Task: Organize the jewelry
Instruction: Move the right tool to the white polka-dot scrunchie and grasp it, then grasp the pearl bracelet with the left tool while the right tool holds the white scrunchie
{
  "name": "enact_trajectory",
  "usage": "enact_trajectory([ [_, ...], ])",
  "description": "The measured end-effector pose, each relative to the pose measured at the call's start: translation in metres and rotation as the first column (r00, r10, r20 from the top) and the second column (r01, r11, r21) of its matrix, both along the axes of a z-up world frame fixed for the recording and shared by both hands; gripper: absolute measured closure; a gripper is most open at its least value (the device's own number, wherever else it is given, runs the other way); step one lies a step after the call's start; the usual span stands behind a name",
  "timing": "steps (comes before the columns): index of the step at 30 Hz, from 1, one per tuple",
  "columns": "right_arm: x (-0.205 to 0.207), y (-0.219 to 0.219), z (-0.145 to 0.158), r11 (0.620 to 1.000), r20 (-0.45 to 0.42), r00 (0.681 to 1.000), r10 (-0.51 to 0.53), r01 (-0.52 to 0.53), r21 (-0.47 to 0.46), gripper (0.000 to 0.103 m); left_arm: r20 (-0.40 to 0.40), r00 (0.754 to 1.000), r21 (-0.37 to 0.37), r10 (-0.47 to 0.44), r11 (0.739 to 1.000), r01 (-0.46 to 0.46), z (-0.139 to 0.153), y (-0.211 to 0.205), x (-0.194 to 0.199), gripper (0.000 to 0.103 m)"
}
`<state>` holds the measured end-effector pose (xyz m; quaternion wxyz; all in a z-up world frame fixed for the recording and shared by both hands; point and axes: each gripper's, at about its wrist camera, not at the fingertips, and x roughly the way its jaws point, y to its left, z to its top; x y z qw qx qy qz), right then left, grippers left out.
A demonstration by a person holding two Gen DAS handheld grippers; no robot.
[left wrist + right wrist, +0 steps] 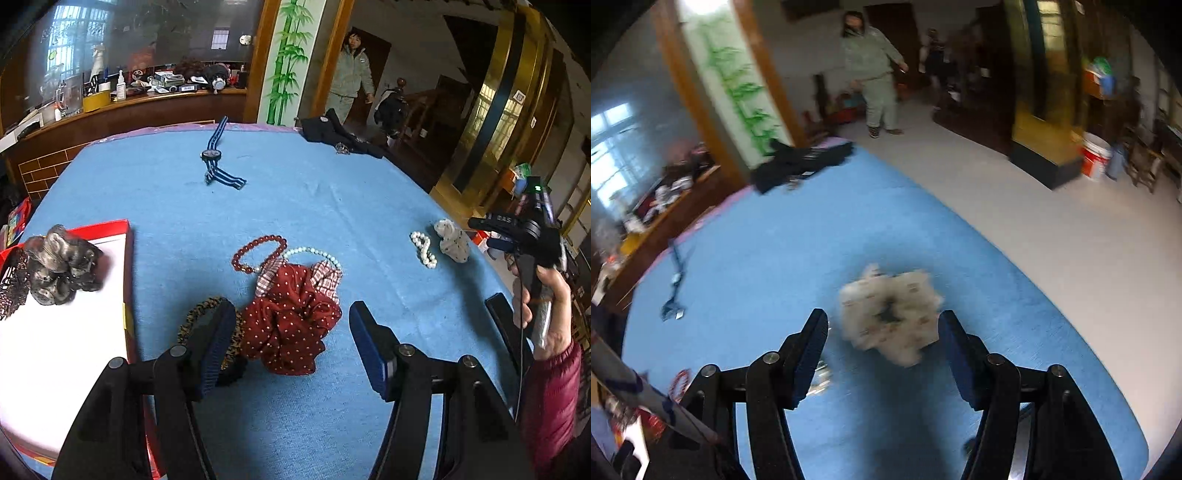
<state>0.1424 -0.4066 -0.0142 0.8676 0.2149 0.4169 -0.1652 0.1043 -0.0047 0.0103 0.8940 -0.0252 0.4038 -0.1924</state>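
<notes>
Hovering over blue cloth (pixel 295 206): left gripper (pixel 293 343), jaws standing wide, nothing btwn pads, red dotted scrunchie (pixel 291 321) lying just ahead in gap w/ leopard band (pixel 207 314) by left finger. Right gripper (pixel 882 345) also gaping, empty, white scrunchie (pixel 890 314) sitting blurred btwn tips on cloth. Beyond: red bead bracelet (pixel 258 253), pearl strand (pixel 423 249), grey scrunchie (pixel 62 269) resting in red tray (pixel 122 229). Farthest: striped watch (pixel 216 155) lying near table's far edge.
</notes>
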Motion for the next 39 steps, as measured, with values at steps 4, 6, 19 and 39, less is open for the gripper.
enact_trajectory([
  [4,0.021,0.000,-0.017,1.000,-0.044,0.999,0.016,-0.017,-0.019,0.028,-0.009,1.000,0.013,-0.001,1.000,0.001,-0.005,-0.002,0.002,0.040],
  [6,0.030,-0.001,-0.027,0.999,-0.061,0.998,0.029,-0.030,-0.015,0.028,-0.014,1.000,0.010,0.002,1.000,-0.002,-0.007,-0.002,0.004,0.040],
  [19,0.048,0.044,-0.045,0.976,-0.120,0.972,0.205,-0.212,-0.056,0.089,-0.033,0.999,0.009,0.004,1.000,-0.003,-0.015,-0.003,0.011,0.040],
  [39,-0.009,0.114,0.039,0.841,0.328,0.822,0.465,-0.526,0.125,0.090,-0.054,0.990,0.034,-0.131,0.991,0.132,-0.015,-0.068,0.015,0.062],
])
